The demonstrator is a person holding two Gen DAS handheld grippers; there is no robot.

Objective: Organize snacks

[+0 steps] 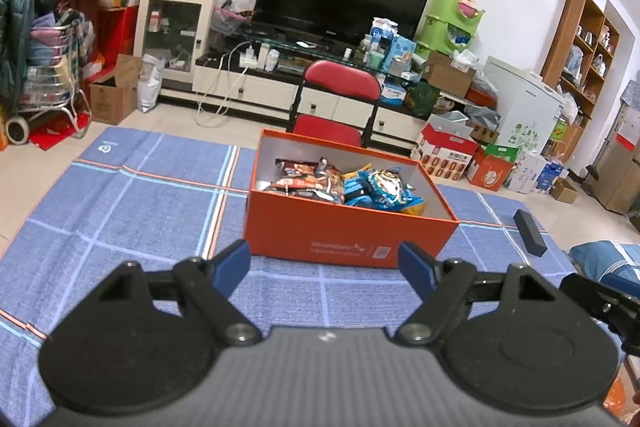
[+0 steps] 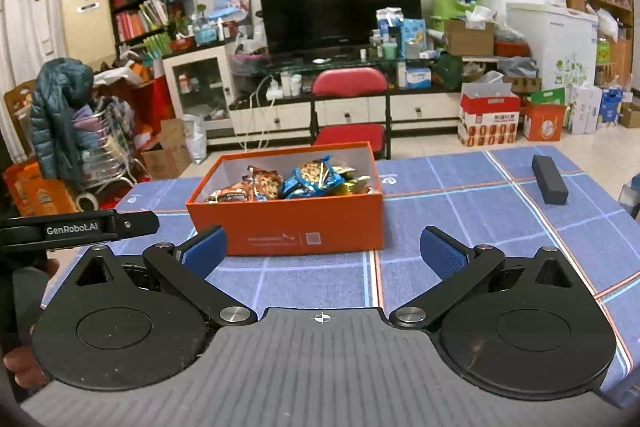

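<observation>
From the left wrist we see one orange box [image 1: 348,227] on the blue checked cloth of the table [image 1: 120,211], filled with snack packets [image 1: 348,185] too jumbled to count. Our left hand-held gripper [image 1: 324,261] stands apart, empty. One dark block [image 1: 530,231] lies right.

From the right wrist, the right hand-held gripper [image 2: 324,251] gapes empty before the same box [image 2: 286,223]; one block [image 2: 550,179].
</observation>
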